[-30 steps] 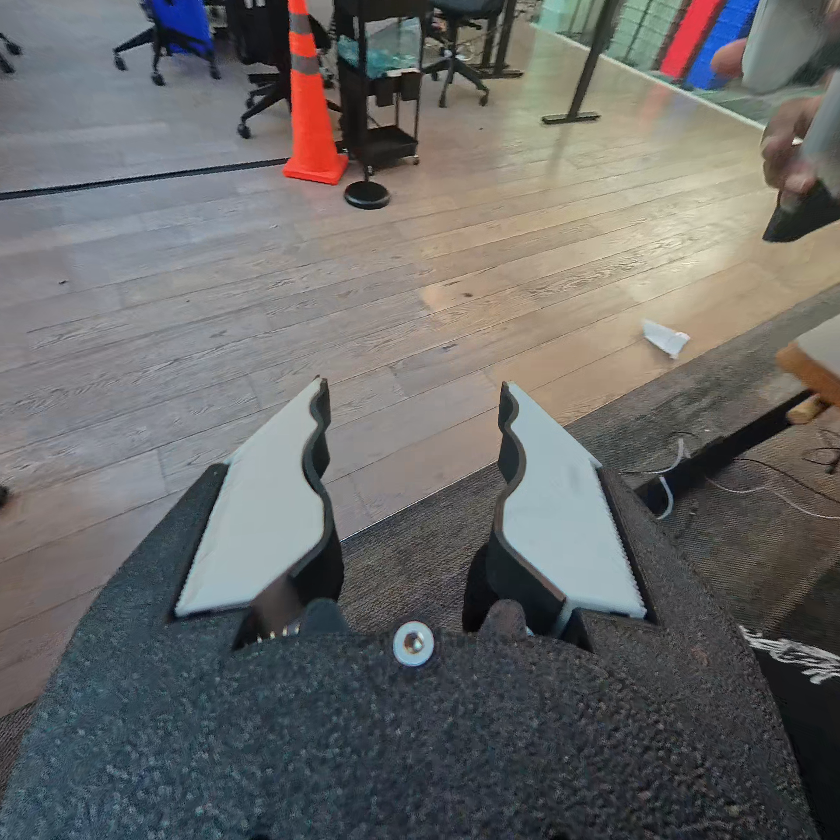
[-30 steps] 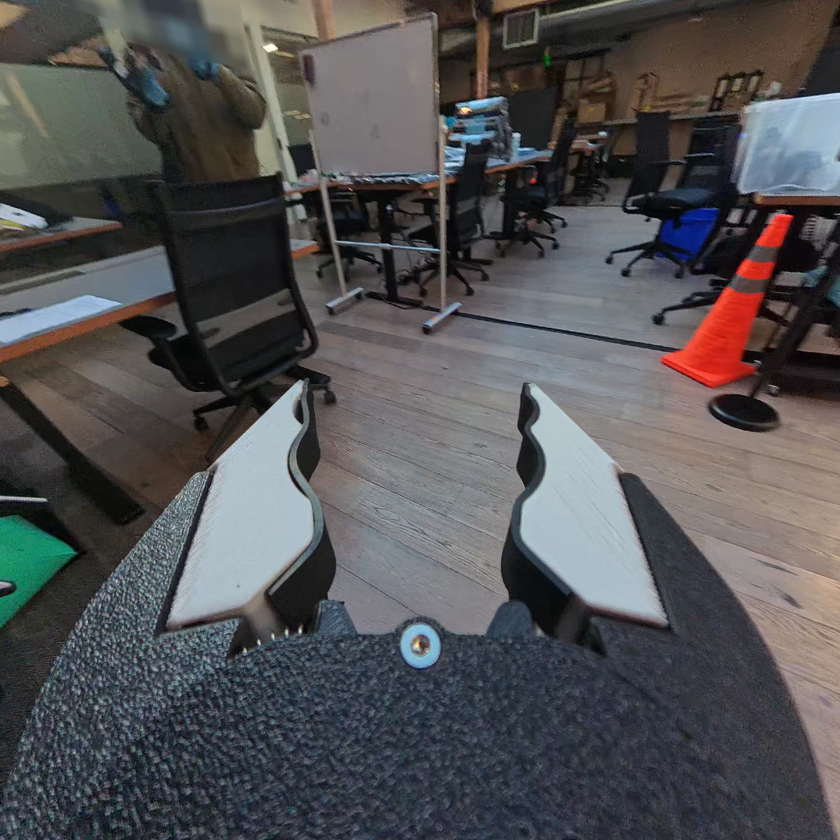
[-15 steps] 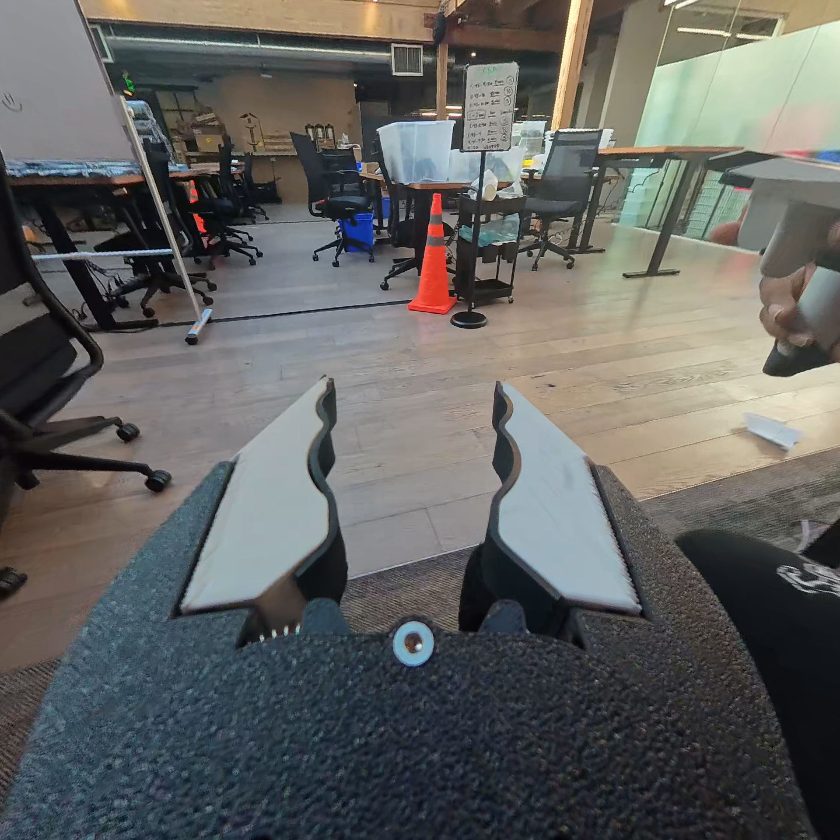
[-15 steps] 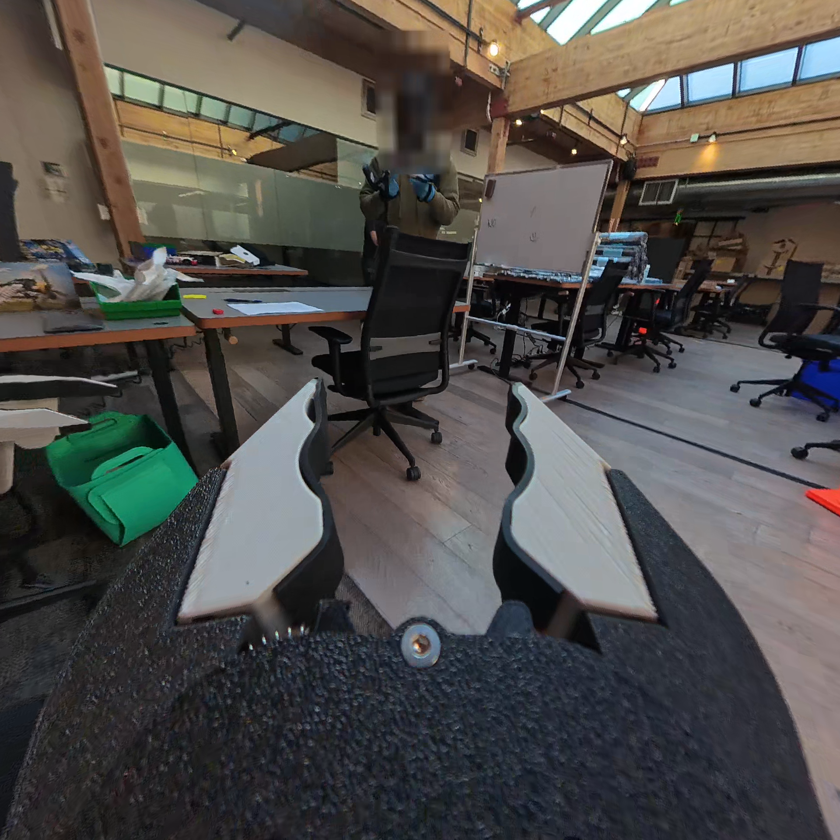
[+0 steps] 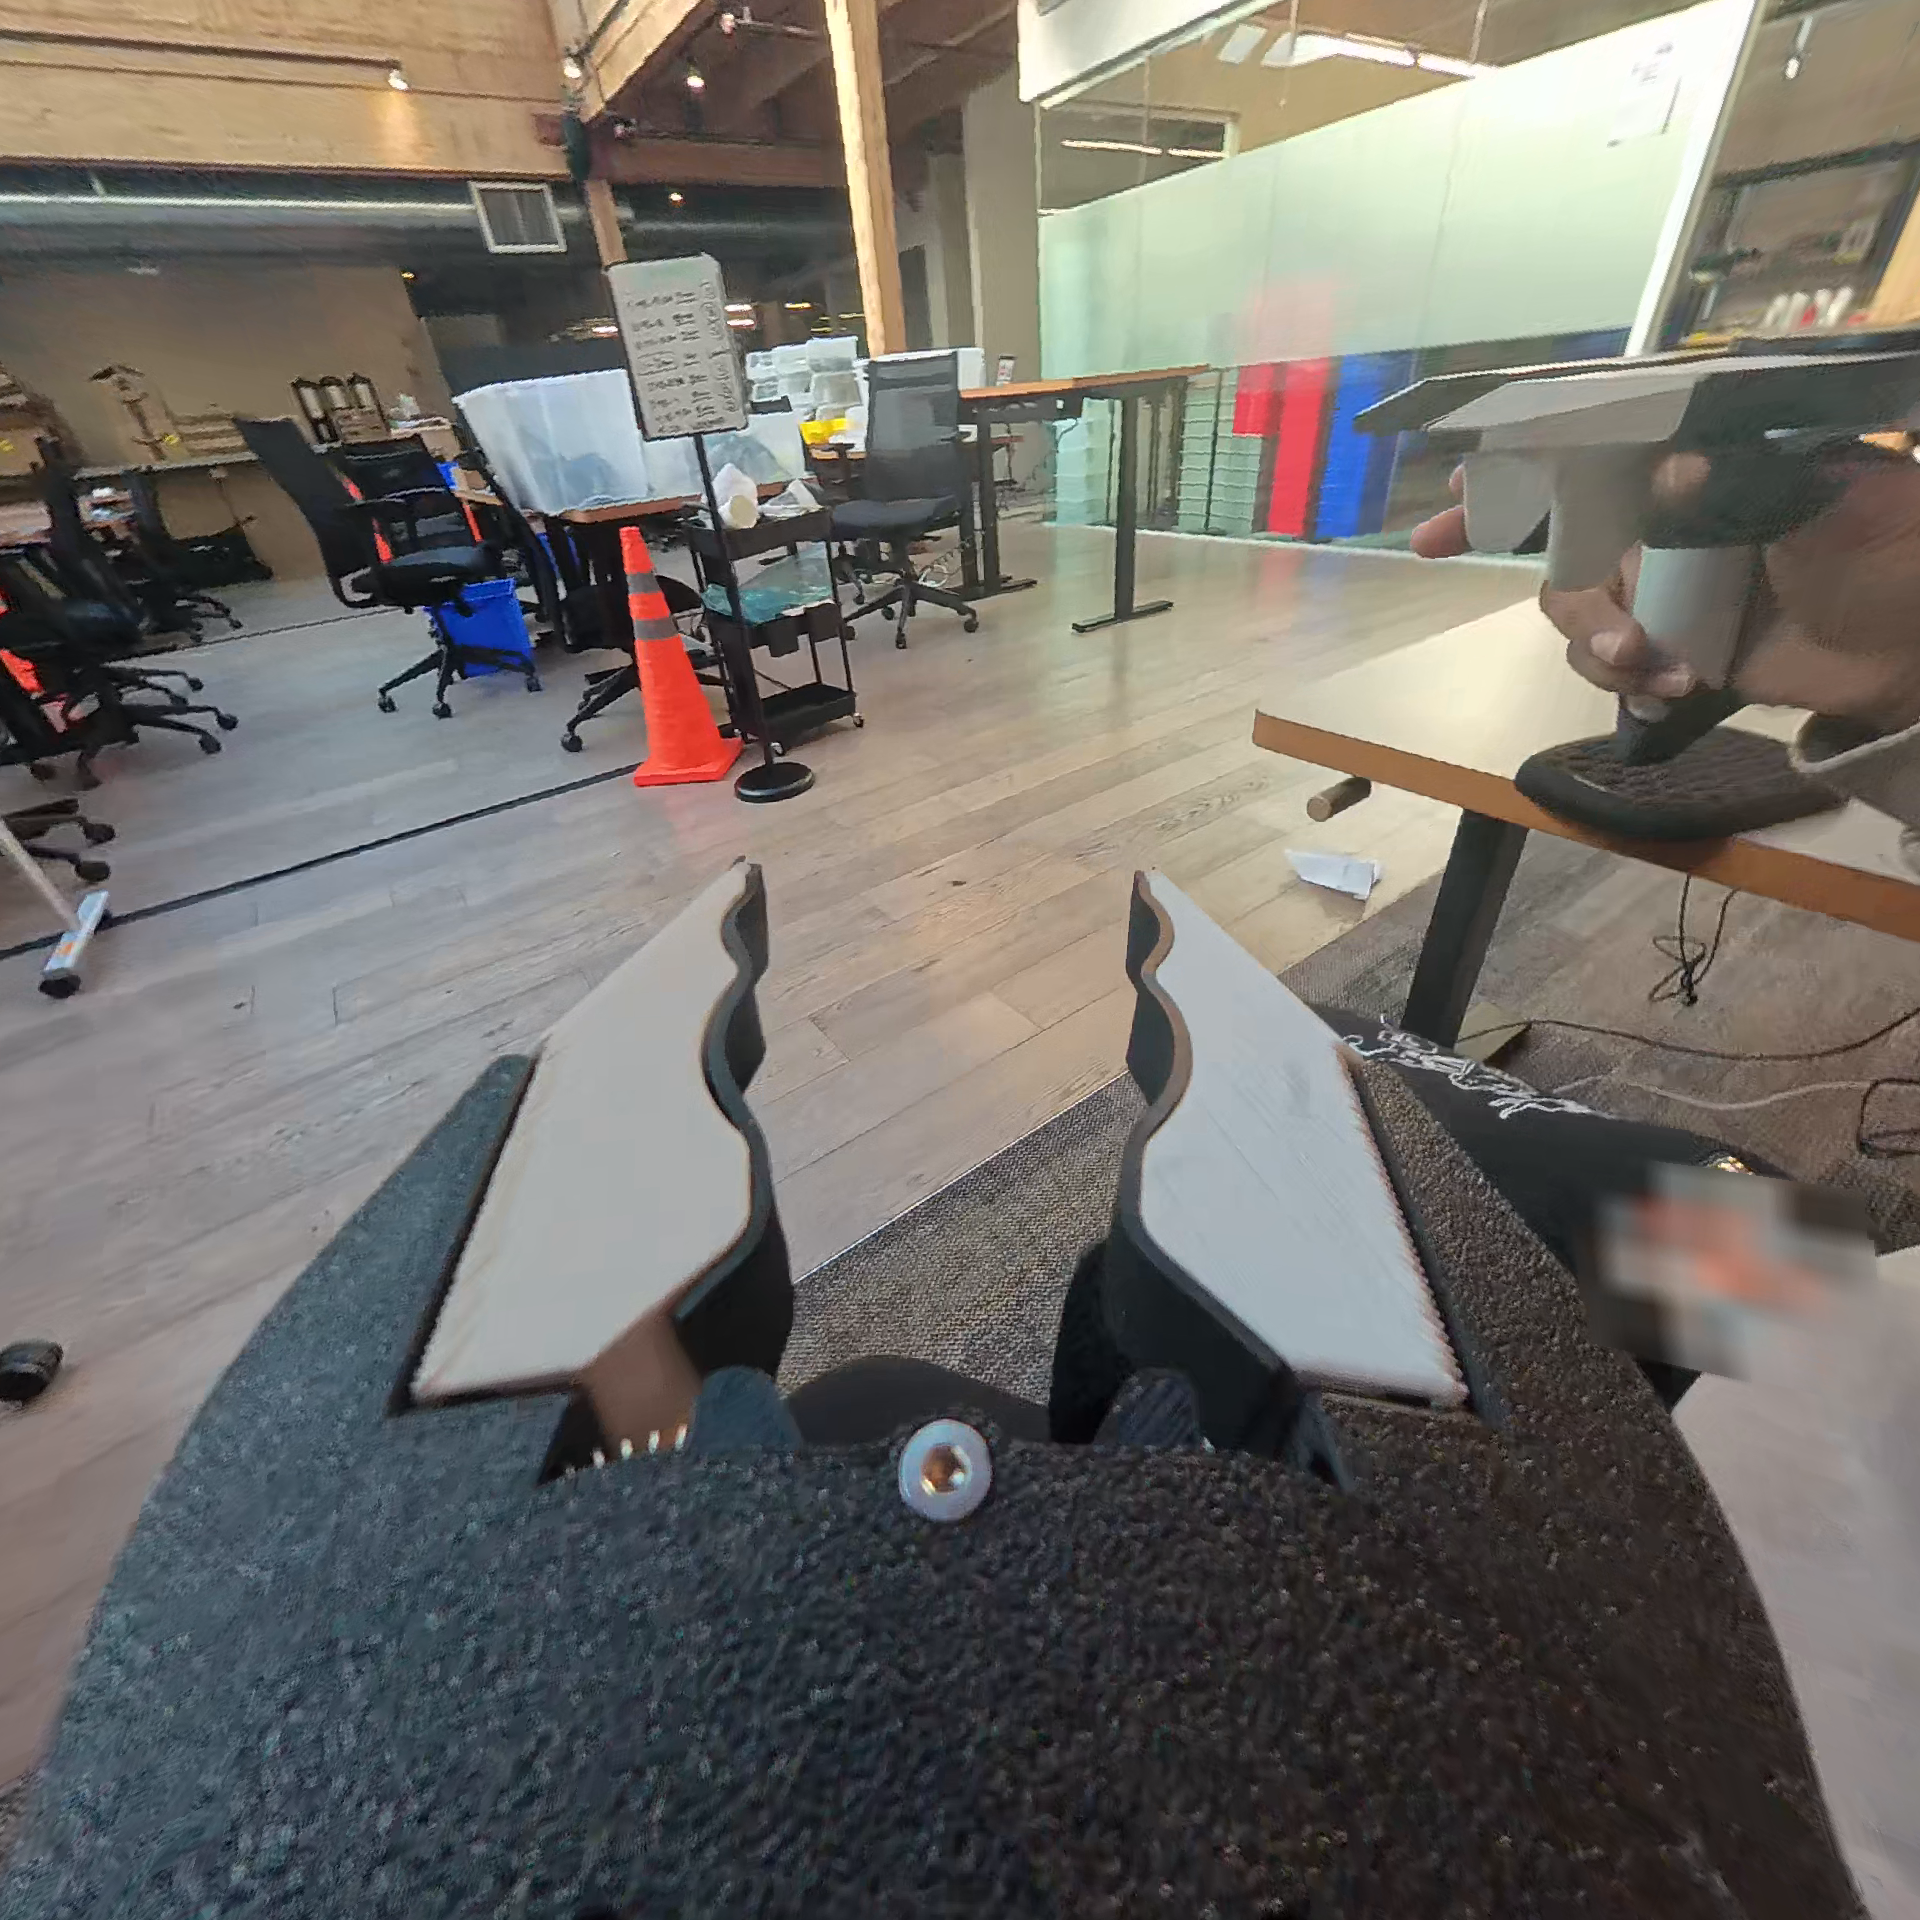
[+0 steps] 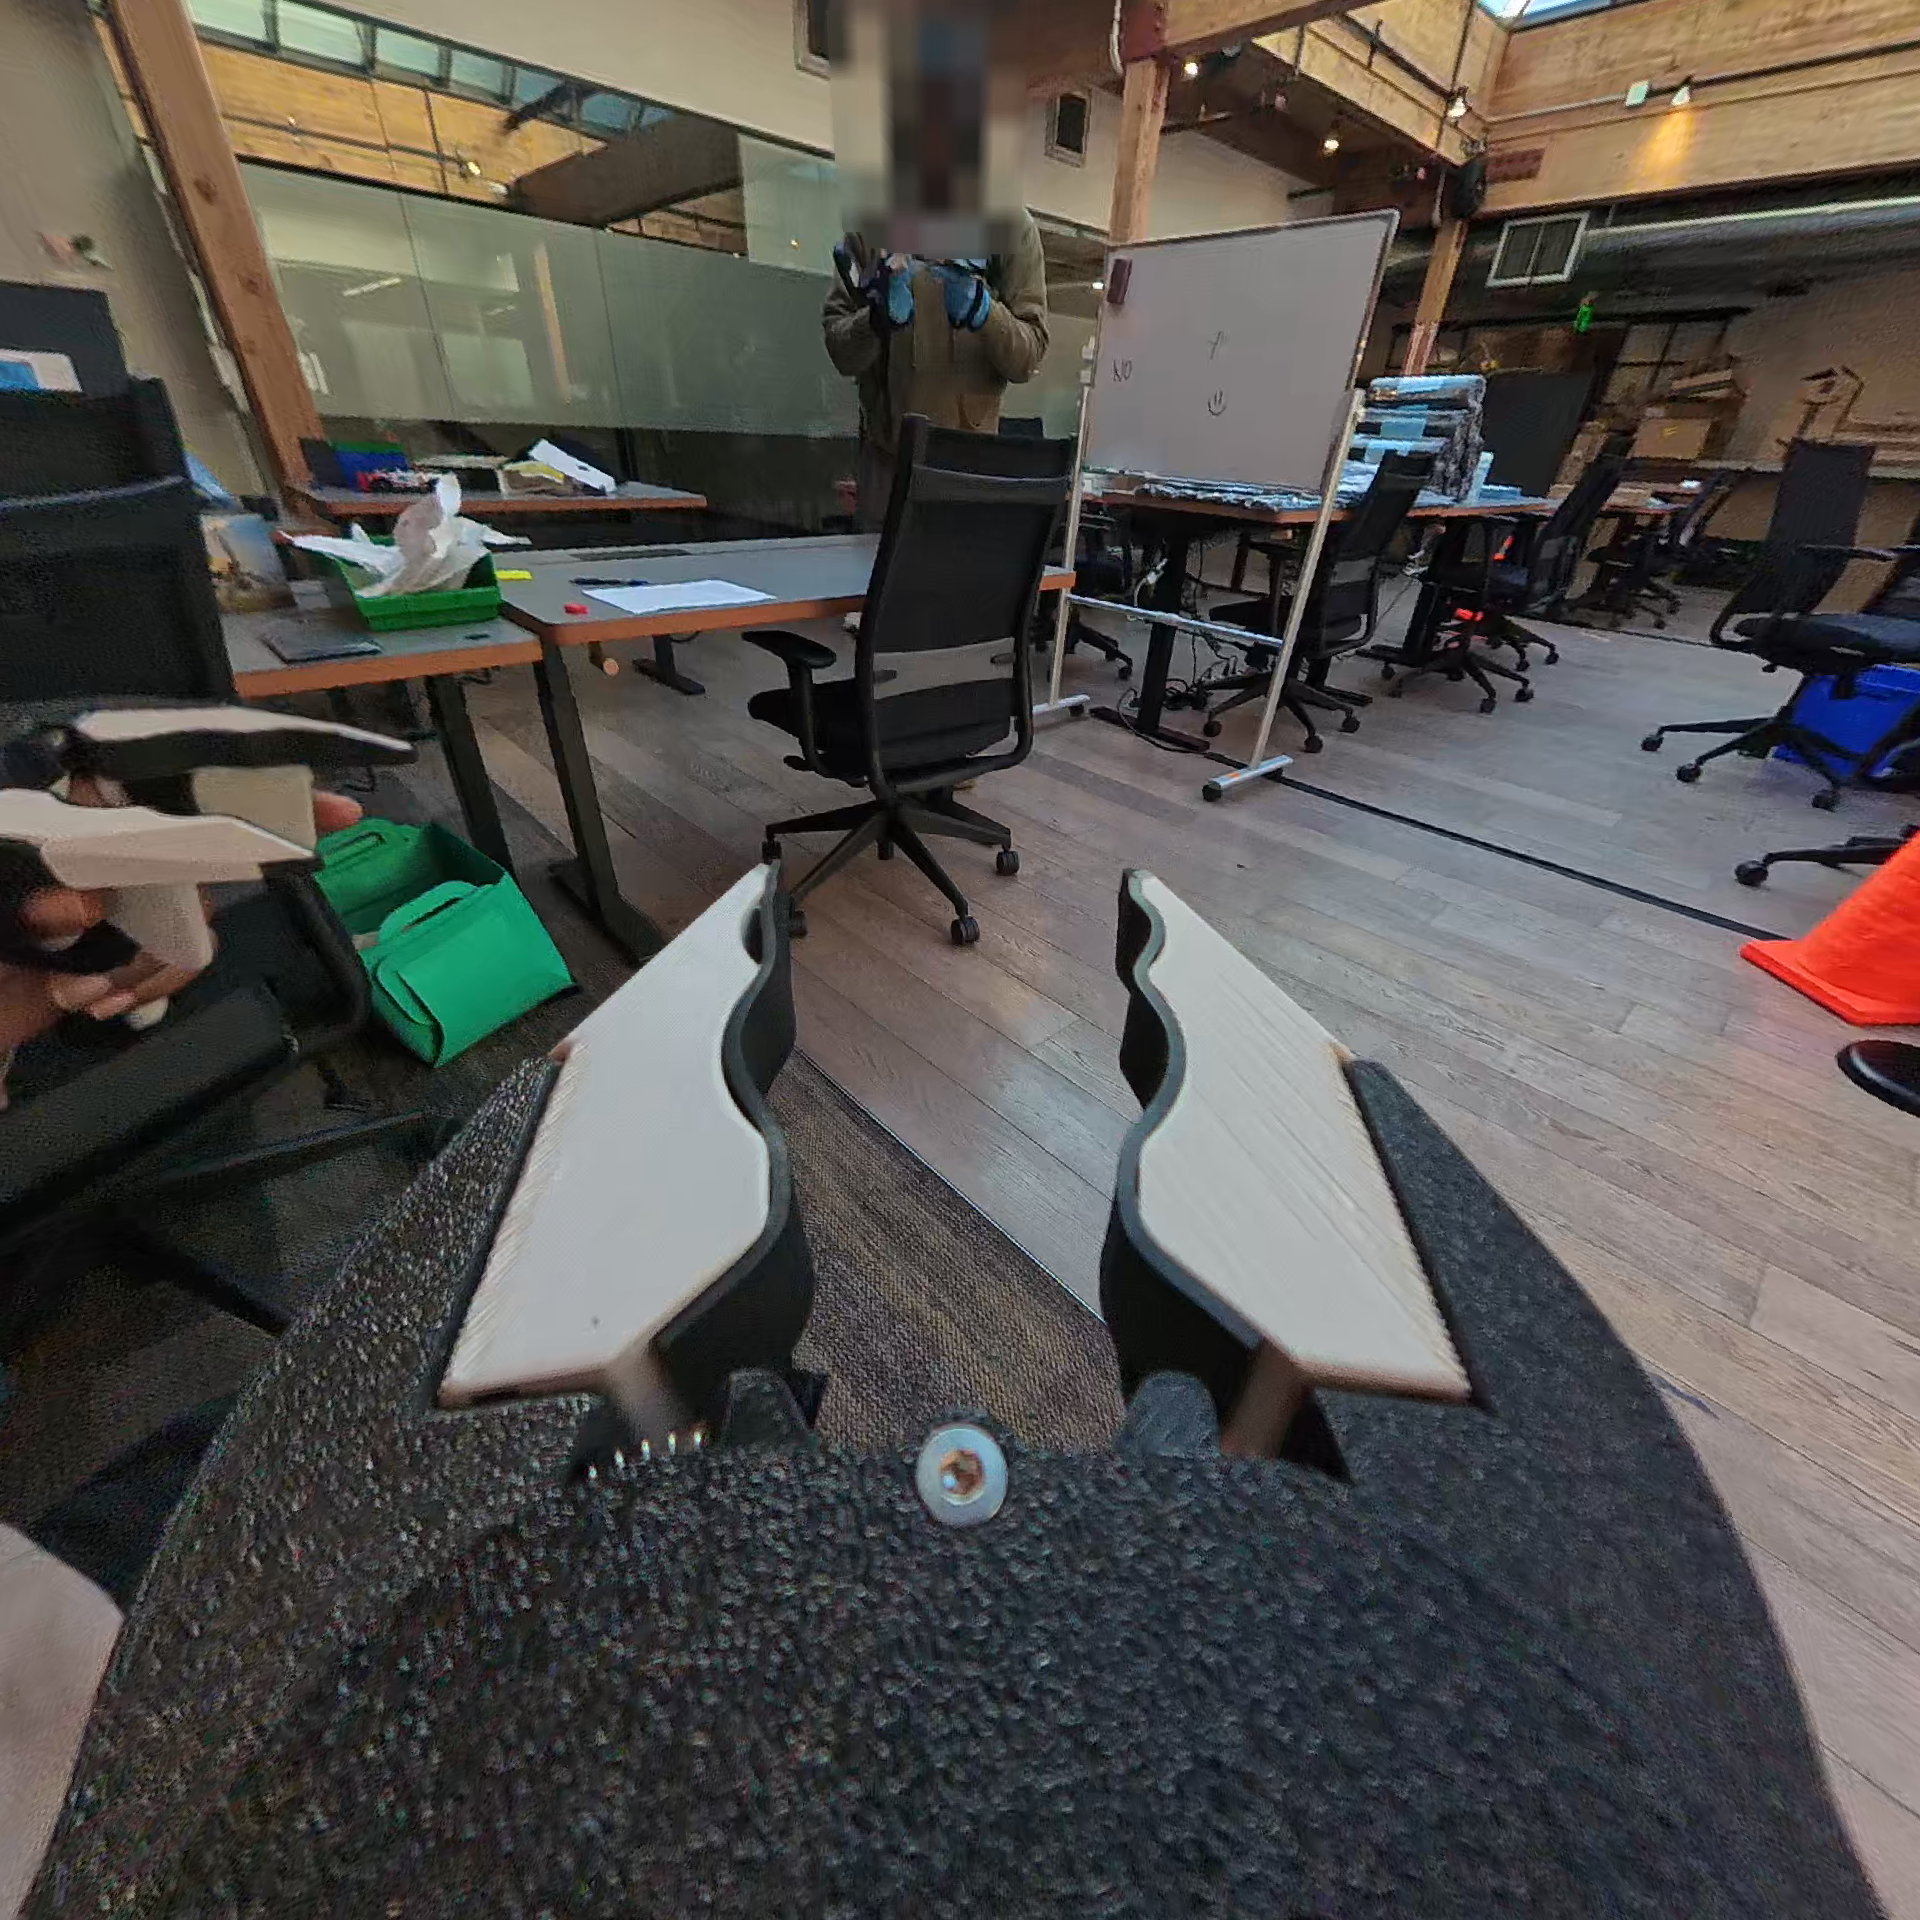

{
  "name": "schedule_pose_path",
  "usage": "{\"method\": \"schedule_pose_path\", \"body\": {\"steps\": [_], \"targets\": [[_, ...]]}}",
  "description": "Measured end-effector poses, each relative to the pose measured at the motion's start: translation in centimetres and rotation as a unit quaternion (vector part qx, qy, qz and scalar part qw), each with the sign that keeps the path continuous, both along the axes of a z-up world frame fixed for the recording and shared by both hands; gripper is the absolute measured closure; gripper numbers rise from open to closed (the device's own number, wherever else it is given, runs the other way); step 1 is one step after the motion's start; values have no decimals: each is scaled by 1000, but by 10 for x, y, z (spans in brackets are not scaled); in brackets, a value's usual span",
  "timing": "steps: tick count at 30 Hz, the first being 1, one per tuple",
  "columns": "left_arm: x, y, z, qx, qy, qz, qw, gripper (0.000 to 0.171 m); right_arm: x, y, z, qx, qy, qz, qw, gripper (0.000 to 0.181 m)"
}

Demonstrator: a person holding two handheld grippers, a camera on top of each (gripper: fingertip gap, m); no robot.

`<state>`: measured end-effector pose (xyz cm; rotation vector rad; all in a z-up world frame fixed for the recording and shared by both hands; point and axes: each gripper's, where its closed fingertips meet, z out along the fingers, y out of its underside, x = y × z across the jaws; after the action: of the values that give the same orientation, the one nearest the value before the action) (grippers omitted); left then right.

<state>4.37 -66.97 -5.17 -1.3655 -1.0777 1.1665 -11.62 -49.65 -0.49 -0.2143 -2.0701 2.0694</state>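
**Both grippers empty, lifted off the floor view**

The left gripper had its jaws spread wide with nothing between them. Only floor showed through the gap at 12 o'clock, and carpet lay under the finger roots.

The right gripper was the same: wide, empty, touching nothing. Bare boards lay ahead of it and carpet edge below.

Neither gap had changed over the last second. What changed was aim: both cameras had tipped up from a floor-down look to roughly level.

Left view, going outward:
- A paper scrap lay on the floor at 2 o'clock, apart from the tips.
- A desk had come into frame at 3 o'clock. A hand held the right gripper over it; contact with the top could not be told.
- A cone stood at 11 o'clock, far off, just beside a cart and a sign stand.

Right view, going outward:
- A chair stood at 12 o'clock, nearest thing ahead but well clear of the tips.
- A person stood behind it.
- A whiteboard was at 1 o'clock.
- A green bag sat on the floor at 10 o'clock.
- The left gripper showed at 9 o'clock.
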Motion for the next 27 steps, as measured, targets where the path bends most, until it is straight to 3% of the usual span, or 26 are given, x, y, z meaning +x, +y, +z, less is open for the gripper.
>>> {"method": "schedule_pose_path", "body": {"steps": [6,12,18,21,23,27], "targets": [[-74,50,3,-19,-6,-85,996,102,-19,81,-34,30,9,-92,995,127],[-157,93,-13,17,-16,-147,989,101,-61,143,-61,24,-6,-202,979,107],[-260,113,-70,38,-53,-183,981,102,-98,113,-96,-10,-23,-187,982,106],[-321,120,-95,21,-78,-182,980,102,-97,102,-122,-4,-19,-161,987,106],[-346,131,-82,8,-61,-176,983,101,-89,105,-125,2,-23,-160,987,106],[-364,169,-46,-7,-35,-198,980,101,-76,135,-104,13,-26,-214,976,101]]}}
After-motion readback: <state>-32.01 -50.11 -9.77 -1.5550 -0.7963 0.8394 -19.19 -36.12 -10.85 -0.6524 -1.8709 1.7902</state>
